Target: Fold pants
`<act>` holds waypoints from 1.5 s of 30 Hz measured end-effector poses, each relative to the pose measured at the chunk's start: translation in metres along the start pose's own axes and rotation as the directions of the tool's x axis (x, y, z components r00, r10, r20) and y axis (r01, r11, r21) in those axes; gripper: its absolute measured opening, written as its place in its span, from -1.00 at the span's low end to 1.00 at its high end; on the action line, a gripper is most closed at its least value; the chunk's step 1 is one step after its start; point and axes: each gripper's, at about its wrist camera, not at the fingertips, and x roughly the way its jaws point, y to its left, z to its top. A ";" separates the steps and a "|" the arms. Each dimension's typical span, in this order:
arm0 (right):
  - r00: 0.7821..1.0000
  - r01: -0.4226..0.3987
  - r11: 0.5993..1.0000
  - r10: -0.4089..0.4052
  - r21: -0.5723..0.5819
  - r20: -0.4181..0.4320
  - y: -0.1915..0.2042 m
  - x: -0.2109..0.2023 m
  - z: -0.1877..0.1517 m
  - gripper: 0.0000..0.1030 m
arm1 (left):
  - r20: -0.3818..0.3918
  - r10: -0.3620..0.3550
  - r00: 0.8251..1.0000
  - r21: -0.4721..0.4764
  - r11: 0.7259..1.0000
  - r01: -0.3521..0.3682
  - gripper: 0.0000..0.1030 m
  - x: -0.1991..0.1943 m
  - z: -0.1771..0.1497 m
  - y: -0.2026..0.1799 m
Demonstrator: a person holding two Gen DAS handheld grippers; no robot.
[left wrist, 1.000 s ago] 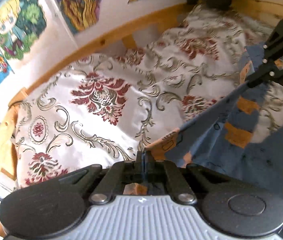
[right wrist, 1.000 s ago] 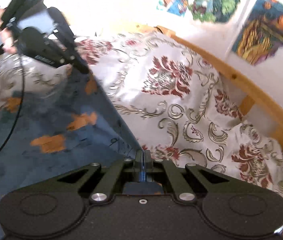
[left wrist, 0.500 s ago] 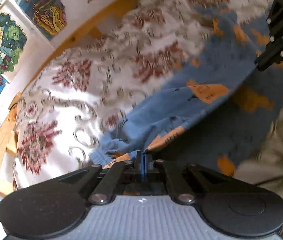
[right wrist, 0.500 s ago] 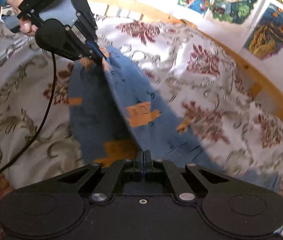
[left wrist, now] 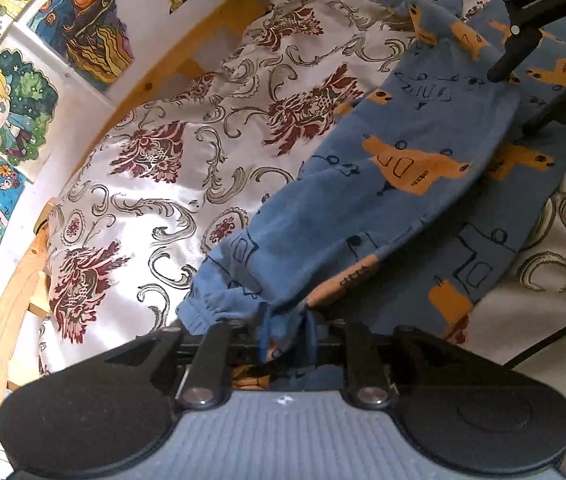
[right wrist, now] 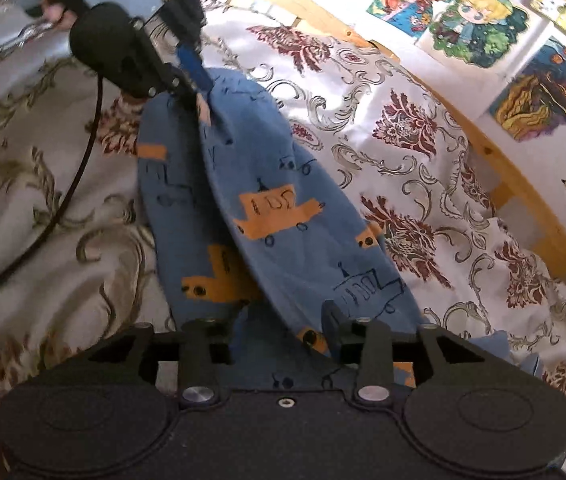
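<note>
Blue pants (left wrist: pixel 403 168) with orange vehicle prints lie folded lengthwise on the bed, one leg over the other (right wrist: pixel 275 216). My left gripper (left wrist: pixel 287 330) sits at the cuff end, its blue pads a little apart with a bunch of cuff fabric still between them. It appears at the far end of the pants in the right wrist view (right wrist: pixel 199 92). My right gripper (right wrist: pixel 285 314) stands wide open over the waist end, fabric lying loose between its fingers. In the left wrist view its two fingers (left wrist: pixel 513 100) are clearly spread above the cloth.
A white bedspread (left wrist: pixel 163 200) with dark red floral print covers the bed. A curved wooden rail (left wrist: pixel 3 320) runs along the wall side, with drawings (left wrist: pixel 11 108) pinned above. A black cable (right wrist: pixel 71 184) trails from the left gripper, held by a hand (right wrist: pixel 57 12).
Both grippers swung the lifted pants over and down onto the bedspread. The right gripper went from shut to wide open, and the left gripper's pads have parted.
</note>
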 end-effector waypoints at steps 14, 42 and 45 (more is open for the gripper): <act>0.998 0.053 0.997 -0.054 -0.053 -0.019 0.010 -0.005 0.003 -1.00 | 0.056 0.096 0.994 0.217 0.970 -0.106 -0.95 -0.002 -0.002 -0.018; 0.993 -0.079 0.989 0.068 -0.124 -0.092 0.048 -0.016 0.019 -0.84 | -0.040 0.022 0.999 0.374 0.927 -0.006 -0.95 0.000 -0.038 -0.033; 0.993 -0.088 0.992 0.080 -0.086 -0.089 0.038 -0.025 0.020 -0.19 | -0.059 -0.009 0.998 0.300 0.954 0.027 -0.85 -0.005 -0.031 -0.024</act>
